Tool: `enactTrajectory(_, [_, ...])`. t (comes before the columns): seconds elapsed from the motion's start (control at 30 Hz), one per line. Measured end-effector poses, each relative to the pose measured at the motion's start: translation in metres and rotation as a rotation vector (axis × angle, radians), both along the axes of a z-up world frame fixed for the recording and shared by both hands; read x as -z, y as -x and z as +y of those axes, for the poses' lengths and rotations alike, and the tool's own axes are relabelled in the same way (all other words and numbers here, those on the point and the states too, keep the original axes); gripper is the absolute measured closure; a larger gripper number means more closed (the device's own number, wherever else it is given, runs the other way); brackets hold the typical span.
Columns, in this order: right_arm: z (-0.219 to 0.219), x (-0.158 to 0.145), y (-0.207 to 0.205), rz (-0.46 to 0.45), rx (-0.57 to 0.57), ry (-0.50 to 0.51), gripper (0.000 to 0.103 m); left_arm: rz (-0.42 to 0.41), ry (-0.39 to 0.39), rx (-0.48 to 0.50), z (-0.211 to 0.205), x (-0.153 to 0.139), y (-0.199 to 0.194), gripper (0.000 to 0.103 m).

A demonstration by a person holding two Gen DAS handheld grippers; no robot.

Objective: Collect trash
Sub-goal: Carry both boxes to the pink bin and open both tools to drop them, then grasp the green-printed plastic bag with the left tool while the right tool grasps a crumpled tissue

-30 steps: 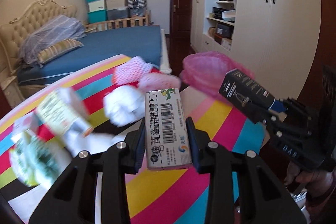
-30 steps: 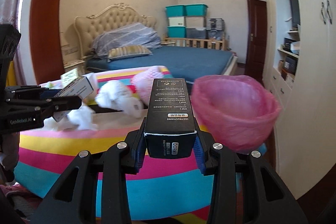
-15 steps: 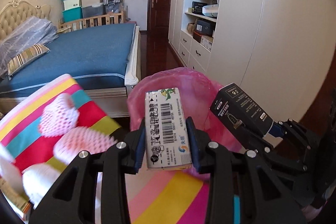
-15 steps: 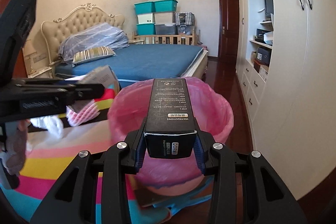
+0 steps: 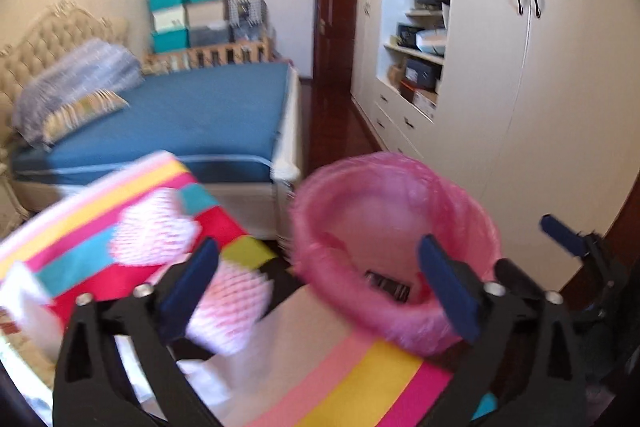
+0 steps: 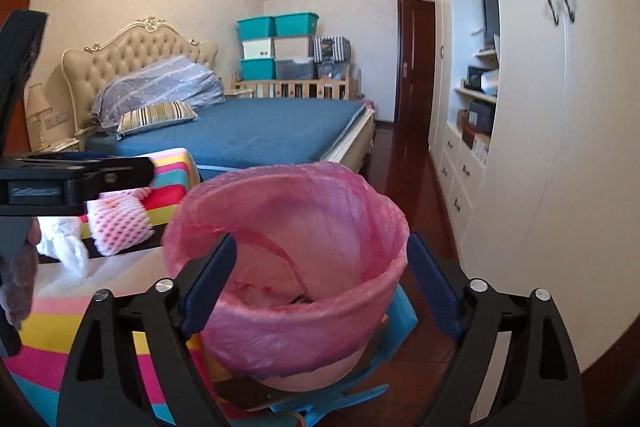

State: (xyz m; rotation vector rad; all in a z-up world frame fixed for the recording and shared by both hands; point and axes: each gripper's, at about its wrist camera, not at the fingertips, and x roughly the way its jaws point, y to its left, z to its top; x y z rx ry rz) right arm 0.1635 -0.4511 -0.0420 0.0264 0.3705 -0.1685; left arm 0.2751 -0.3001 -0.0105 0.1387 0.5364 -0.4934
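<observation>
Left wrist, dark box (image 5: 387,285) label unreadable

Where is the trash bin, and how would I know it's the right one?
Find the big bed with the blue cover, then the rainbow-striped tablecloth in front of its foot end. The trash bin stands by the cloth's edge, on the side toward the white wardrobe. It is the only round, open-topped thing there, lined with a crinkly see-through pink bag.

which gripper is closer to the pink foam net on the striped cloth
Left. The left gripper sits right over the foam net; the right gripper faces the pink-lined bin.
</observation>
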Motion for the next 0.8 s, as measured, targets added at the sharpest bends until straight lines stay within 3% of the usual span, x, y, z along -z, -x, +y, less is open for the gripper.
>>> enactTrajectory(0.23, [0.058, -0.006, 0.033, -0.025, -0.072, -0.005, 0.018, -0.079, -0.020, -0.075, 0.083, -0.005, 0.068, 0.005])
enactTrajectory(0.47, [0.143, -0.003, 0.043, 0.006, -0.271, -0.016, 0.018, -0.129, -0.090, -0.148, 0.168, 0.002, 0.135, 0.005])
enactTrajectory(0.8, [0.242, 0.001, 0.055, 0.074, -0.528, -0.025, 0.019, -0.096, -0.080, -0.390, 0.301, 0.023, 0.191, 0.005])
